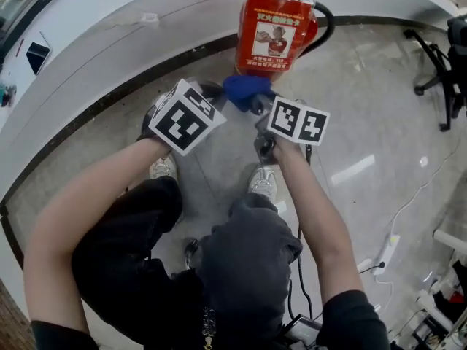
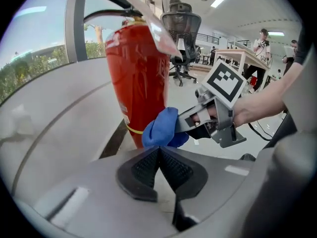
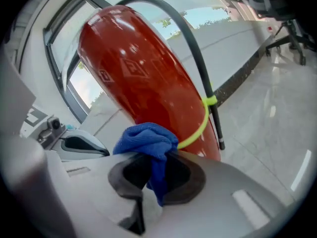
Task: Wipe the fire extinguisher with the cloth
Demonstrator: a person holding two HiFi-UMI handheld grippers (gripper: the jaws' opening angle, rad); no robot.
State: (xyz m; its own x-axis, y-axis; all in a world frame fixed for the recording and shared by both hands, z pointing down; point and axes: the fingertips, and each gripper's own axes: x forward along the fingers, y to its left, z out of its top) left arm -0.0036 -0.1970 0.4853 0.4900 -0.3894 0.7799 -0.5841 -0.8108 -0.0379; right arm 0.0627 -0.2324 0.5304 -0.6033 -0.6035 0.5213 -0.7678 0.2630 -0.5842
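- Red cylindrical metal fire extinguisher (image 1: 273,31) stands on the pale floor (image 1: 365,122) by the far curved wall (image 1: 109,42) in the head view.
- Left gripper view: the left gripper (image 2: 159,155) has its jaws pressed together, empty.
- Right gripper view: the right gripper (image 3: 156,170) clamps a blue microfibre cloth (image 3: 146,138) at the extinguisher's lower side.

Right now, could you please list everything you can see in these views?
Red metal fire extinguisher: one, red, on the floor by the white wall.
Black rubber hose: one, black, tied to it by a yellow-green band.
Blue microfibre cloth: one, blue, by the extinguisher's lower body.
Black office chair: one, black, right edge.
White power strip: one, white, floor, right.
Left tongs: one, grey, shut, empty.
Right tongs: one, grey, shut on the cloth.
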